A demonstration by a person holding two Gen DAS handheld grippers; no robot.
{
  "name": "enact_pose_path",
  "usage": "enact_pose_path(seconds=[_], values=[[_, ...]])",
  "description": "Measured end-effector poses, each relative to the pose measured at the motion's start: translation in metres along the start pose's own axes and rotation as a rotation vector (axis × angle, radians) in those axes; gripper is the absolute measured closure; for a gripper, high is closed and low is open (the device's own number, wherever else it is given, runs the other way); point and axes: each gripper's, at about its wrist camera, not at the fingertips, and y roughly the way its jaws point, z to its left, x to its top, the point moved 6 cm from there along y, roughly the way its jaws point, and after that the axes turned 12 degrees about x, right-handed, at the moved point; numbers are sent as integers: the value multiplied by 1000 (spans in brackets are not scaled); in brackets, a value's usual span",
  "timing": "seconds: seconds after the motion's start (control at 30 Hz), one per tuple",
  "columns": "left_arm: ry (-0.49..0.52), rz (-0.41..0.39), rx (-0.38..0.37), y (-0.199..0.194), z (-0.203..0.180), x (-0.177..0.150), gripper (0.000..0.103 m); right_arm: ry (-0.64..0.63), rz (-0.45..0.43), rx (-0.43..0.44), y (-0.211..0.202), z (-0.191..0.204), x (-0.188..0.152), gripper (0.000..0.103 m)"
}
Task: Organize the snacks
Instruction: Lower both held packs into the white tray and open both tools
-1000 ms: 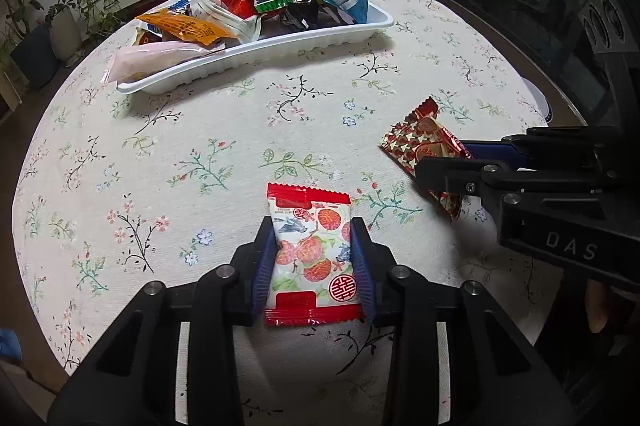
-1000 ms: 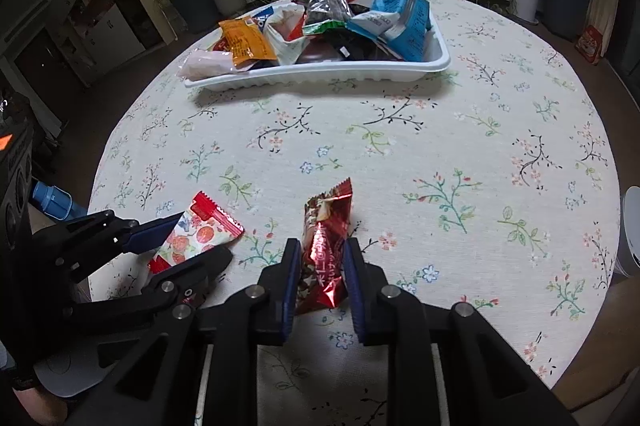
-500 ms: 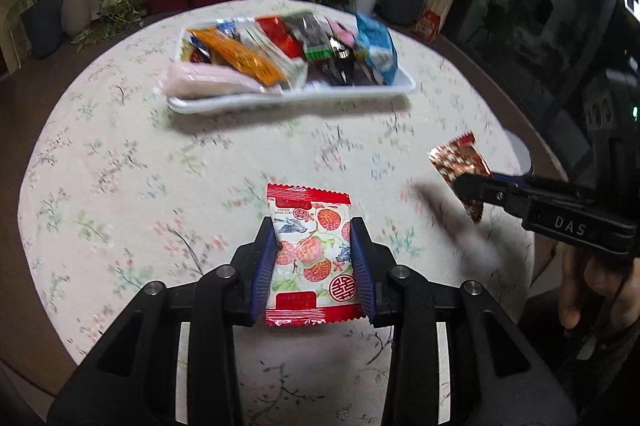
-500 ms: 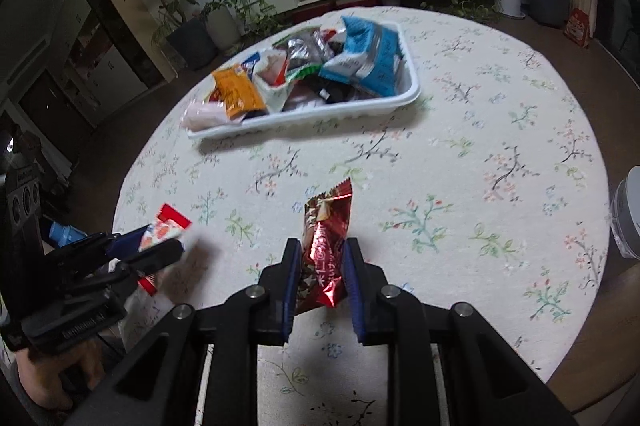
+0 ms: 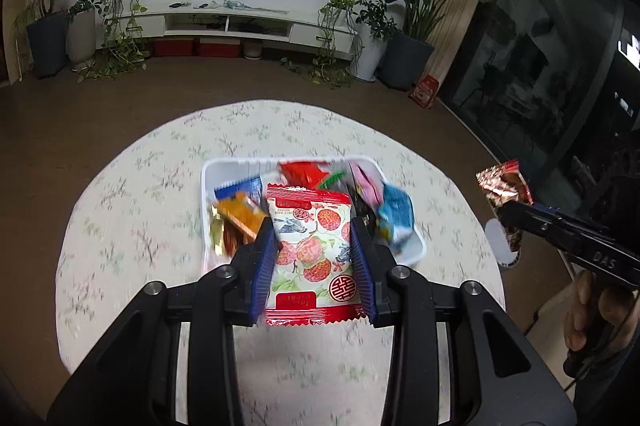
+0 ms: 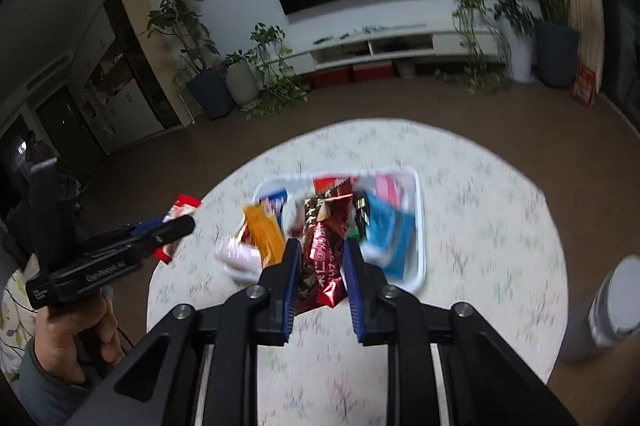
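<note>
Though narrow, fingers (image 5: 265, 258) gripping packets (image 5: 310, 250).

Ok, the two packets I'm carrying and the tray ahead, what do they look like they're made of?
Lychee packet: thin plastic film, smooth printed face, crimped red sealed ends. Dark red packet: looks like metallised foil film, sharp creases catching bright glints. Tray: apparently rigid white plastic with a smooth raised rim, though motion blur leaves the finish uncertain.

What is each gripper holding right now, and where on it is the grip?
The left gripper pinches the white lychee-print snack packet by its two long side edges. The right gripper clamps the dark red foil snack packet across its lower half.
</note>
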Motion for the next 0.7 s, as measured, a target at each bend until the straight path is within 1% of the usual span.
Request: enact_pose_path(seconds=[0.07,0.13,0.23,0.4,0.57,0.7], values=[[-8,2,2,12,2,14,69,-13,-5,13,11,5,17,79],[-9,19,-1,30,1,25,69,-7,7,26,31,6,31,79],[2,55,-3,63,-4,31,69,-5,47,17,70,-1,38,79],[15,111,-1,112,-10,19,69,9,135,-22,126,-21,24,79],[26,134,9,143,-17,7,69,34,187,-49,155,-43,8,79],[46,138,26,159,-20,1,69,36,204,-71,166,-53,3,79]])
